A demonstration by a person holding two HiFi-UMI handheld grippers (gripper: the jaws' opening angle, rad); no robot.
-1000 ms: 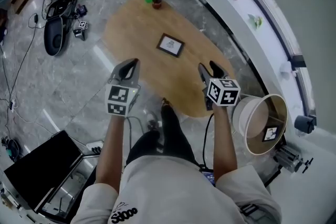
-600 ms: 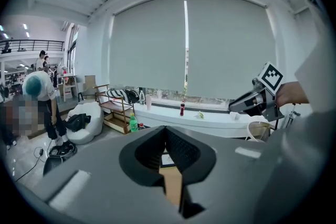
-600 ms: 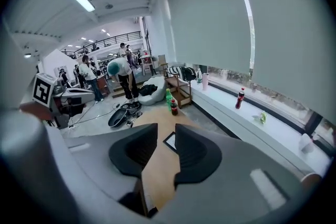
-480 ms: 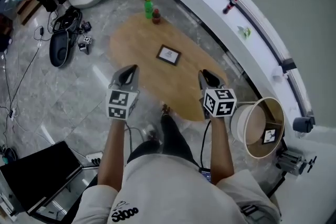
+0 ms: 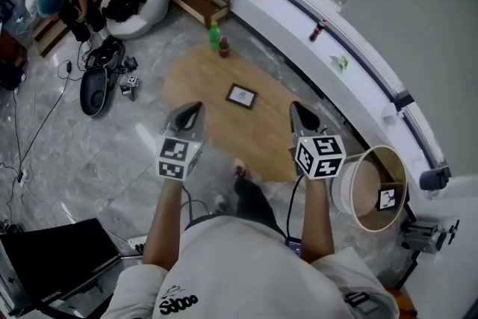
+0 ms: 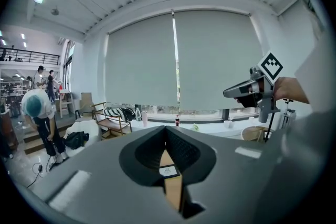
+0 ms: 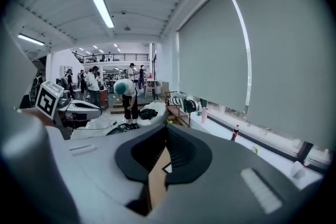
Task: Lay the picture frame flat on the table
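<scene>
- Your left gripper [image 5: 191,110] and right gripper [image 5: 298,108] are both closed, empty.
- The picture frame [image 5: 241,95], ahead between them, looks light, stiff, probably glass-fronted; pinch an outer edge.

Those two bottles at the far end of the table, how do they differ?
The green bottle is taller and bright green; the dark bottle is shorter and dark red. The green bottle stands nearer the table's far edge, the dark bottle just inside it. Both stand upright, close together.
</scene>
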